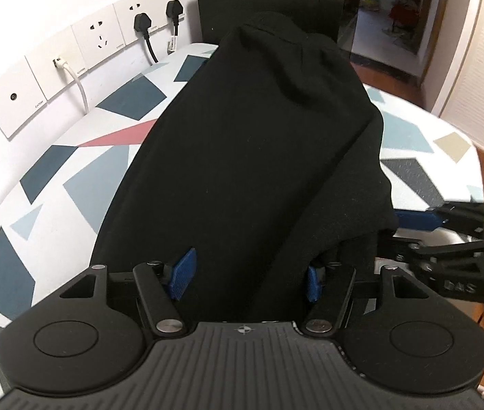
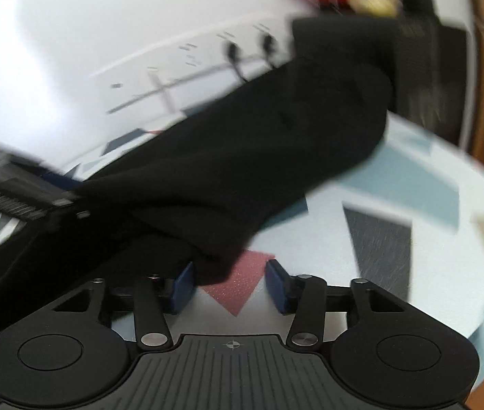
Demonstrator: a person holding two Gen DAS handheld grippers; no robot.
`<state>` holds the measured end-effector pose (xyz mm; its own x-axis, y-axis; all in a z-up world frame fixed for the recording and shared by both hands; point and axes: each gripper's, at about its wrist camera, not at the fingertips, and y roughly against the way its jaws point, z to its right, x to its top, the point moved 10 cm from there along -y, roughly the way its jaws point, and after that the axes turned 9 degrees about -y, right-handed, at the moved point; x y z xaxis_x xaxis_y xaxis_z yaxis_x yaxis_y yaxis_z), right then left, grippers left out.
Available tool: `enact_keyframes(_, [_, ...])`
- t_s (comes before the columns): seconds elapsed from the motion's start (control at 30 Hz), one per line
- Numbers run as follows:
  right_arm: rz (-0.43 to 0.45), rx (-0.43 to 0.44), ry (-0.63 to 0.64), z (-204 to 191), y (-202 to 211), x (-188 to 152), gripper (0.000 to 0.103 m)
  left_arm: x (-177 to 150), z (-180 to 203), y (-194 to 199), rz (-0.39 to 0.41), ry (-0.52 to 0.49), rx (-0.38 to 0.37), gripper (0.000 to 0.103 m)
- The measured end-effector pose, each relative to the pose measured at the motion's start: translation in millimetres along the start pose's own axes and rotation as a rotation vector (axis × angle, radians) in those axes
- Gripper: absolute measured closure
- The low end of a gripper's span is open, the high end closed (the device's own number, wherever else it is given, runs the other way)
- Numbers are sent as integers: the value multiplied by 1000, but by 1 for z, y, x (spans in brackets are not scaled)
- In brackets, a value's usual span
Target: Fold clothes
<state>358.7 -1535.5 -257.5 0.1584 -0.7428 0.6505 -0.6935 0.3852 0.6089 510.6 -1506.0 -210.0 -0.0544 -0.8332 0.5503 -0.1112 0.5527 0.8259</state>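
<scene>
Garment [image 1: 249,157], long axis toward wall sockets [image 1: 102,37]

Black ribbed left gripper [image 1: 247,275], blue fingers [image 1: 182,273], silver screws

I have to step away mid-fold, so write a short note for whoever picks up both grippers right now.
Left gripper: open, jaws wide, the near end of the black garment lying between them, not pinched.
Right gripper: open, holding nothing, at the garment's right edge; that view is blurred.
Garment: a long band running away across the patterned table towards the wall sockets.
Done: appears folded lengthwise.
Left: fold it end to end, then flatten.
</scene>
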Motion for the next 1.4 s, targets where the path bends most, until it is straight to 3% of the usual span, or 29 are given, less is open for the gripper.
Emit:
enact_keyframes(0.07, [-1, 8, -95, -3, -6, 3, 76, 1, -7, 2, 16, 19, -18, 38])
enact_keyframes(0.1, [4, 23, -140, -5, -7, 5, 97, 1, -10, 3, 24, 28, -25, 38])
enact_keyframes(0.13, [13, 40, -183, -9, -6, 6, 99, 1, -13, 4, 34, 39, -32, 38])
enact_keyframes(0.23, [112, -4, -235, -14, 13, 18, 100, 2, -22, 7, 61, 75, -57, 38])
enact_keyframes(0.33, [194, -39, -169, -30, 43, 31, 101, 2, -24, 8, 96, 86, -68, 37])
enact_keyframes(0.4, [236, -99, -76, -38, 59, 37, 103, 0, -27, 5, 100, 116, -80, 37])
enact_keyframes(0.47, [258, -243, -46, -23, 70, 41, 103, -1, -30, 1, 98, 154, -111, 37])
enact_keyframes(0.5, [233, -254, -77, -16, 71, 39, 103, -2, -31, -1, 95, 171, -128, 37])
enact_keyframes(0.57, [127, -162, -155, -17, 65, 28, 103, -2, -34, -5, 90, 204, -161, 37])
enact_keyframes(0.63, [70, -122, -130, -35, 57, 14, 101, -2, -37, -9, 85, 237, -194, 37])
enact_keyframes(0.77, [21, -86, -106, -67, 29, -4, 78, -3, -42, -13, 67, 260, -261, 37])
enact_keyframes(0.83, [22, -121, -114, -71, 11, 2, 73, -2, -44, -14, 62, 241, -265, 37])
enact_keyframes(0.9, [-10, -218, -122, -67, -7, 4, 69, 0, -44, -15, 56, 226, -269, 37])
enact_keyframes(1.0, [-27, -261, -154, -64, -26, 6, 70, 2, -44, -19, 43, 227, -289, 37])
enact_keyframes(1.03, [-20, -264, -144, -65, -27, 6, 76, 2, -44, -21, 39, 239, -305, 37])
enact_keyframes(1.07, [-12, -267, -129, -66, -27, 5, 81, 3, -44, -24, 33, 269, -344, 36])
enact_keyframes(1.1, [-3, -268, -117, -67, -25, 4, 88, 2, -44, -26, 27, 320, -421, 27])
enact_keyframes(1.17, [12, -251, -99, -65, -17, 3, 93, -5, -45, -32, 2, 428, -624, 8])
enact_keyframes(1.23, [10, -232, -95, -60, -9, 3, 97, -11, -49, -34, -23, 535, -827, 8])
enact_keyframes(1.33, [6, -213, -117, -50, -3, 0, 99, -24, -85, -42, 37, 672, -774, 8])
enact_keyframes(1.4, [3, -217, -124, -49, -2, -2, 97, -30, -97, -45, 77, 728, -738, 15])
